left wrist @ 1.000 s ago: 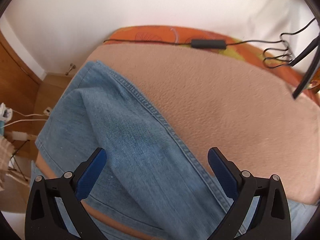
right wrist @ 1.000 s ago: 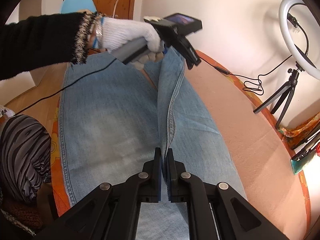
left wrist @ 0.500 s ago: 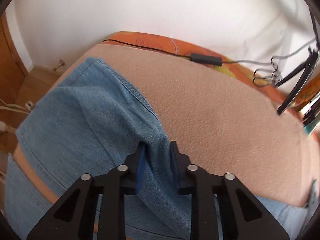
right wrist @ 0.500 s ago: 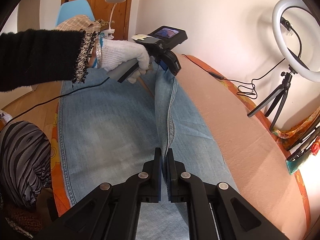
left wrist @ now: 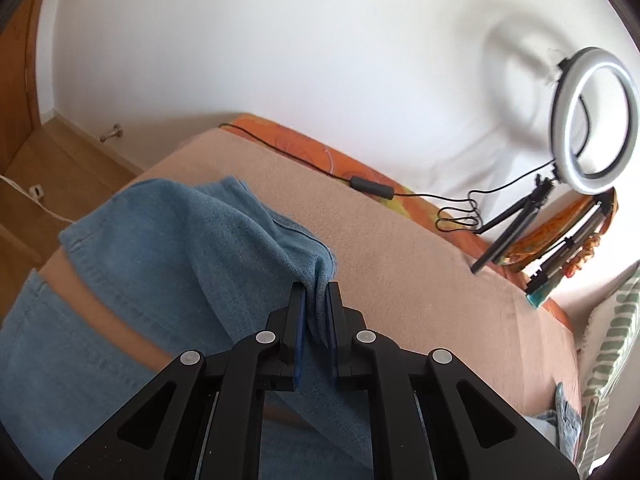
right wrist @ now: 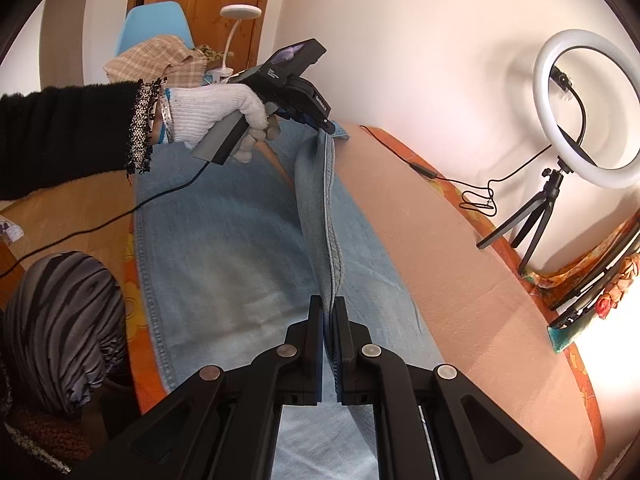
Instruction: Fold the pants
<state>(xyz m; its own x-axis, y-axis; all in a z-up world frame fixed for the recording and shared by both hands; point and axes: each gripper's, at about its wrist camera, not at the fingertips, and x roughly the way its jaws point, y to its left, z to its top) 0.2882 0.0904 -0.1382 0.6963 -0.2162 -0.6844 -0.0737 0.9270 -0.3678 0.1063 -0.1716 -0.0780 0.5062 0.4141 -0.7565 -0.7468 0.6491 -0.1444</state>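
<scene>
Right wrist footage is filled through its centre by the blue jeans, spread on a peach blanket over an orange flowered cover. One edge of the jeans is raised into a ridge running from the lower centre to the upper centre of the frame. Its near end is pinched between the closed pads of the right gripper. Its far end is clamped by the left gripper, carried in a white-gloved hand at upper left. In the left wrist view, bunched denim is seen gripped in the left gripper, whose jaws have just been closing onto it. A ring light on a tripod is seen at the right, a blue chair at the top left.
</scene>
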